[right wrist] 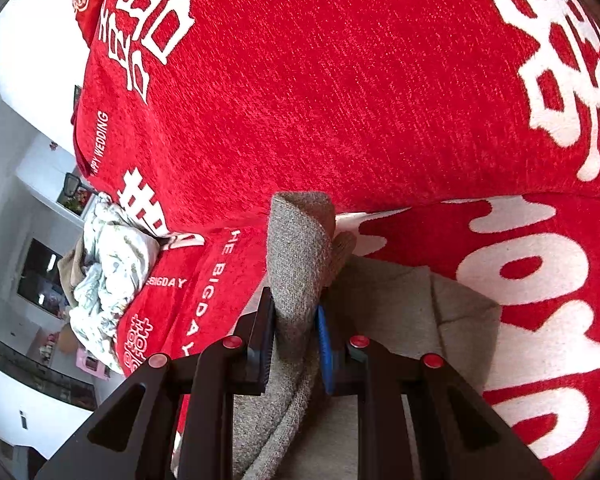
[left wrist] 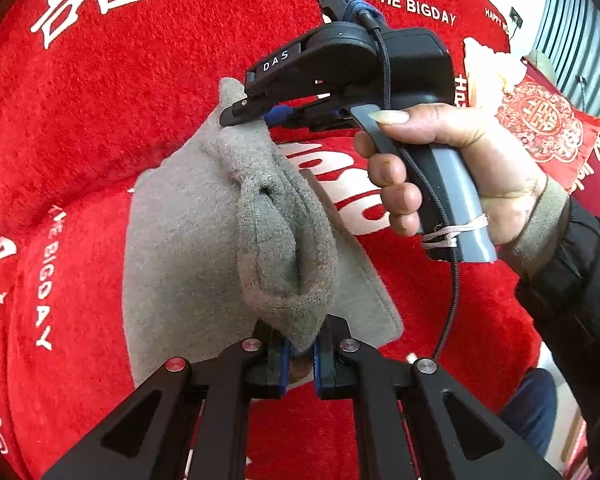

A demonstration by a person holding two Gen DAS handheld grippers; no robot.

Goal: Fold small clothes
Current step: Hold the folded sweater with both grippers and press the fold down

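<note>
A small grey knitted garment (left wrist: 188, 248) lies partly folded on a red sofa cover. My left gripper (left wrist: 300, 354) is shut on the near end of its thick rolled edge. My right gripper (left wrist: 256, 118) is seen in the left wrist view, held by a hand, shut on the far end of the same edge. In the right wrist view the right gripper (right wrist: 296, 344) clamps a bunched grey fold (right wrist: 300, 248) that stands up between its jaws, with more grey cloth (right wrist: 420, 300) lying flat below.
The red cover (left wrist: 120, 80) has white lettering and spans the seat and backrest. A crumpled white patterned cloth (right wrist: 108, 264) lies at the sofa's far end. A red embroidered cushion (left wrist: 548, 124) sits at the right. The holder's dark sleeve (left wrist: 580, 292) is at the right.
</note>
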